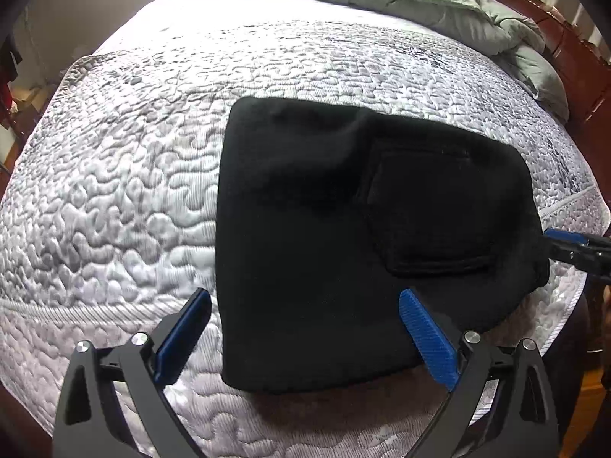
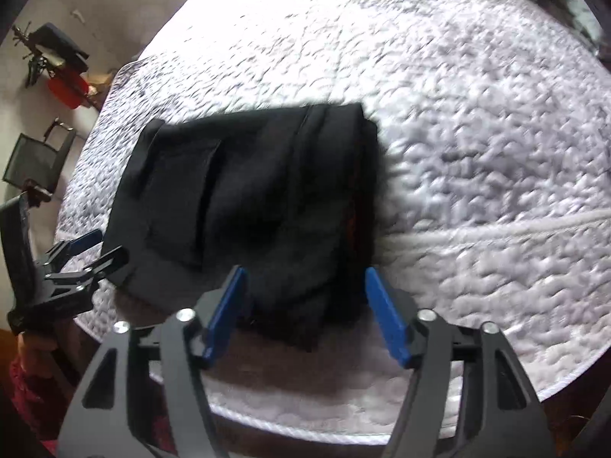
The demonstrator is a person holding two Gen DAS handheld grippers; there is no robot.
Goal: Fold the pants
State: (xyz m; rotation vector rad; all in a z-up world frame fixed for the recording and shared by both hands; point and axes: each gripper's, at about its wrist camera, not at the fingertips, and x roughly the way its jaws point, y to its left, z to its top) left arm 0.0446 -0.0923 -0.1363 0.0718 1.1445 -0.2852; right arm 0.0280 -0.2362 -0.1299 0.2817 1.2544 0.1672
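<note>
The black pants (image 1: 343, 229) lie folded into a compact rectangle on the white quilted mattress (image 1: 114, 191), a back pocket facing up. My left gripper (image 1: 305, 294) hovers open and wide over the near edge of the pants, one blue pad above the fabric and the other above the mattress. In the right wrist view the pants (image 2: 248, 191) lie flat, and my right gripper (image 2: 304, 271) is open with their near end between its blue pads. The pads do not press on the cloth. The left gripper (image 2: 101, 248) shows beside the left corner of the pants, and the right gripper (image 1: 553, 244) at their right edge.
A grey-green comforter (image 1: 420, 4) is bunched at the far end of the bed against a dark wooden headboard (image 1: 565, 49). The mattress edge (image 2: 305, 423) runs close below my grippers. A chair (image 2: 34, 160) and a red object (image 2: 68, 87) stand beside the bed. A red sleeve (image 2: 26, 393) is at lower left.
</note>
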